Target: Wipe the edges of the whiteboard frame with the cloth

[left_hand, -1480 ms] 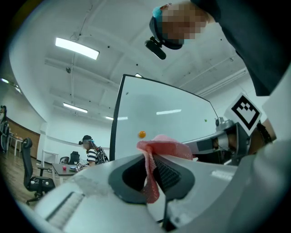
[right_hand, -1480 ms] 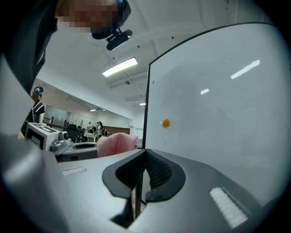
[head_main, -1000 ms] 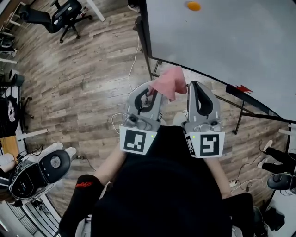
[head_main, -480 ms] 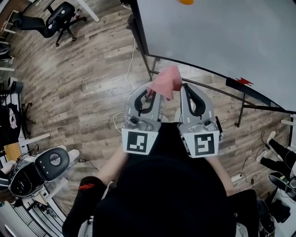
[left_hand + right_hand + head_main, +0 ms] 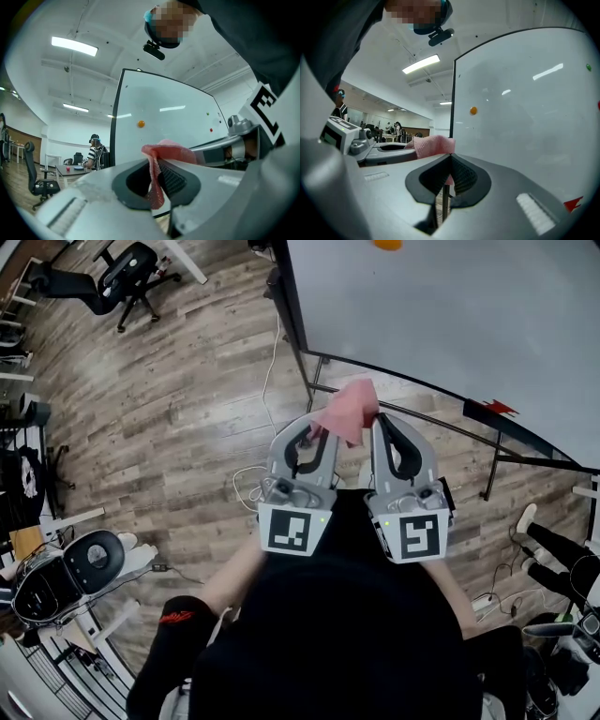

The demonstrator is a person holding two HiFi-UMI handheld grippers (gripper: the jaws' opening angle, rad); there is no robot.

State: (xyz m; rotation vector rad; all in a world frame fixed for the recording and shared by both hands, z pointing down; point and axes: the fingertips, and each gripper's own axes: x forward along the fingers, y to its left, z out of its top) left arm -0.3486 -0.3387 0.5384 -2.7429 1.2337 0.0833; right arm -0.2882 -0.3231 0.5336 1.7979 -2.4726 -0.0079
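Pinching cloth [image 5: 347, 412], left gripper [image 5: 315, 426]; right gripper [image 5: 381, 420] pressed together, empty; whiteboard [image 5: 450, 324] at 1 o'clock.

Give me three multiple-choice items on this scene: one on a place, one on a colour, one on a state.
1. Where in the head view is the black office chair?
A upper left; B lower right; C dead centre.
2. What colour is the cloth?
A blue; B pink; C white.
3. The jaws of the left gripper are:
A wide open and empty; B out of view; C shut on the cloth.

Answers:
1 A: it sits in the top left corner of that view.
2 B: it reads pink in all three views.
3 C: the left gripper view shows the fabric pinched between them.
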